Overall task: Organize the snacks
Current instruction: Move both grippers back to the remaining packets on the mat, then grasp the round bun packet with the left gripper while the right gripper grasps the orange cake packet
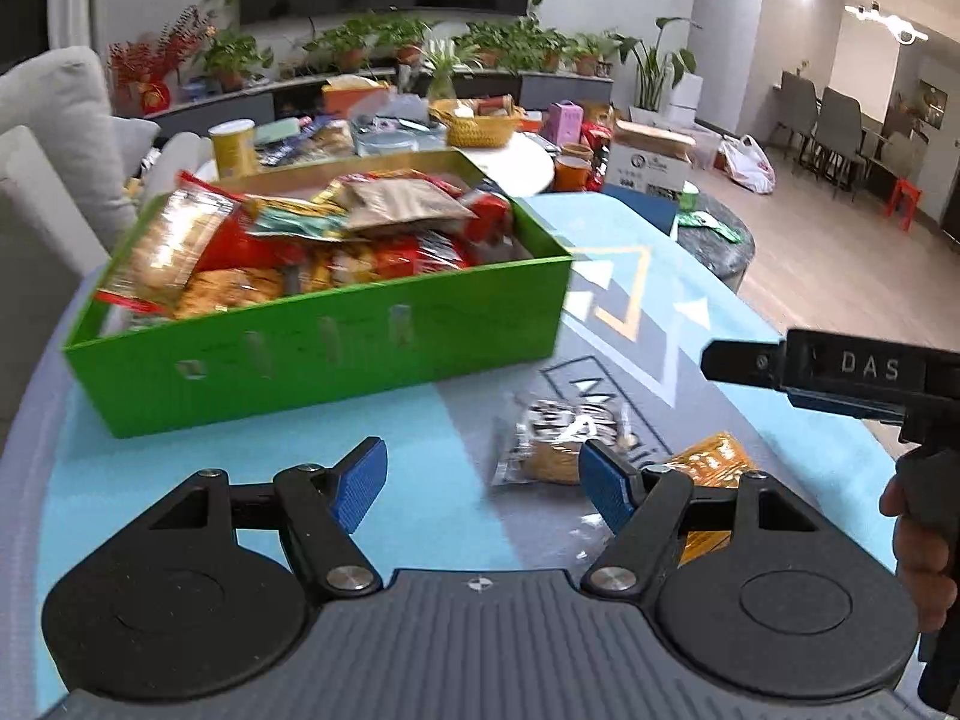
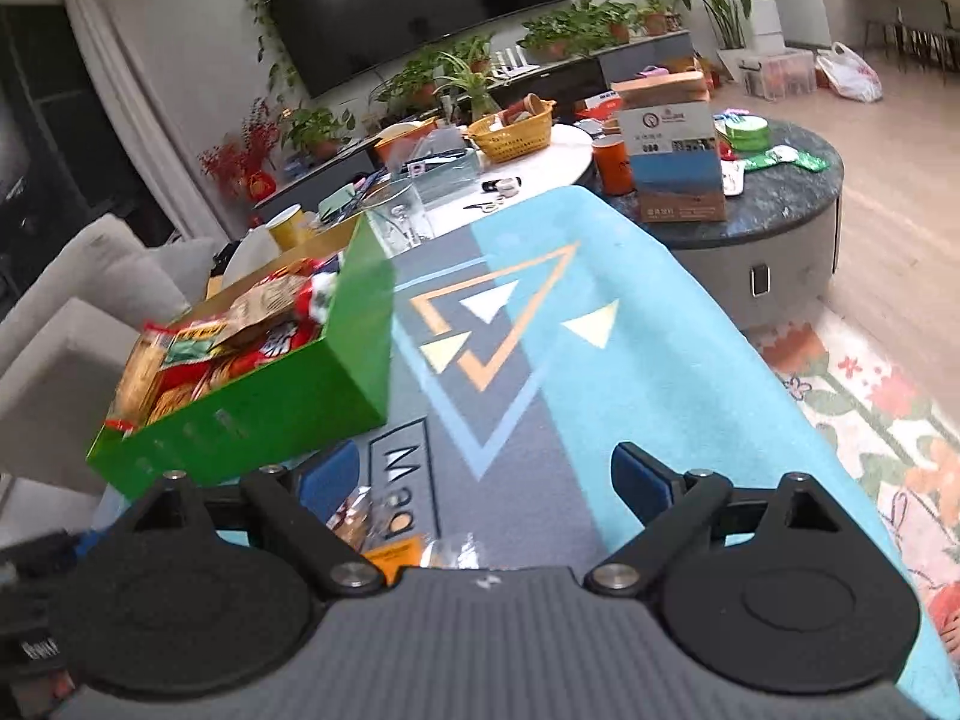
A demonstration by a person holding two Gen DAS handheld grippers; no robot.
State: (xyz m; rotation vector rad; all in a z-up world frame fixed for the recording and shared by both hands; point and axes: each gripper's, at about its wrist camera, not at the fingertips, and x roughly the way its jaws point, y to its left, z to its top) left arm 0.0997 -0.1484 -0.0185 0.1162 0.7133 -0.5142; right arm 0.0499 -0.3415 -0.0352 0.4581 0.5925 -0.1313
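A green box (image 1: 324, 348) full of snack packets stands on the blue patterned mat (image 1: 432, 468); it also shows in the right wrist view (image 2: 282, 402) at the left. Two loose packets lie on the mat: a clear one with a round biscuit (image 1: 552, 444) and an orange one (image 1: 714, 456). My left gripper (image 1: 483, 480) is open and empty, just above the mat, with its right finger beside the clear packet. My right gripper (image 2: 486, 474) is open and empty; the clear packet (image 2: 354, 516) and orange packet (image 2: 390, 558) lie low by its left finger. Its body (image 1: 864, 372) shows at the right of the left wrist view.
A round white table (image 2: 540, 168) behind the mat holds a yellow basket (image 2: 513, 135), cups and clutter. A dark round table (image 2: 774, 198) with a cardboard box (image 2: 675, 162) stands at the right. A grey sofa (image 1: 54, 138) is at the left.
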